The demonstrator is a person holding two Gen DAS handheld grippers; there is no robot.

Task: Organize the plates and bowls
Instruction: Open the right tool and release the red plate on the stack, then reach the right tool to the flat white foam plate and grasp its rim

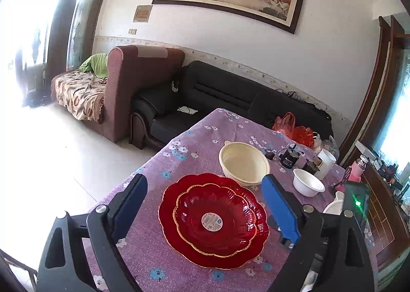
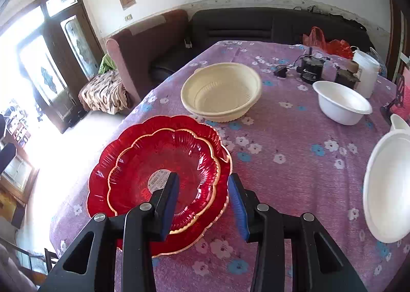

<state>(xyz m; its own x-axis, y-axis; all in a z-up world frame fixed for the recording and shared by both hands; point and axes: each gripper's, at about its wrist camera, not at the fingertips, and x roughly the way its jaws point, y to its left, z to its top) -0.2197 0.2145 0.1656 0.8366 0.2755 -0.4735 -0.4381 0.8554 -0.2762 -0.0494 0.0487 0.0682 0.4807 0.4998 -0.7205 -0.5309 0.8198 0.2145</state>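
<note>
A small red scalloped plate [image 1: 217,217] with a gold rim lies inside a larger red plate [image 1: 169,202] on the purple flowered tablecloth [image 1: 194,135]. My left gripper [image 1: 205,189] is open and empty, hovering above them. My right gripper [image 2: 203,187] is open, its jaws straddling the right rim of the stacked red plates [image 2: 164,164] without gripping. A cream bowl [image 1: 243,161] stands behind the plates, also in the right wrist view [image 2: 220,94]. A white bowl [image 2: 343,102] and a white plate [image 2: 389,187] sit to the right.
A black device with cables [image 2: 311,69], a white container [image 2: 366,71] and a red plastic bag [image 2: 328,43] stand at the table's far end. A dark sofa [image 1: 225,92] lies beyond the table. The table's left edge drops to the floor.
</note>
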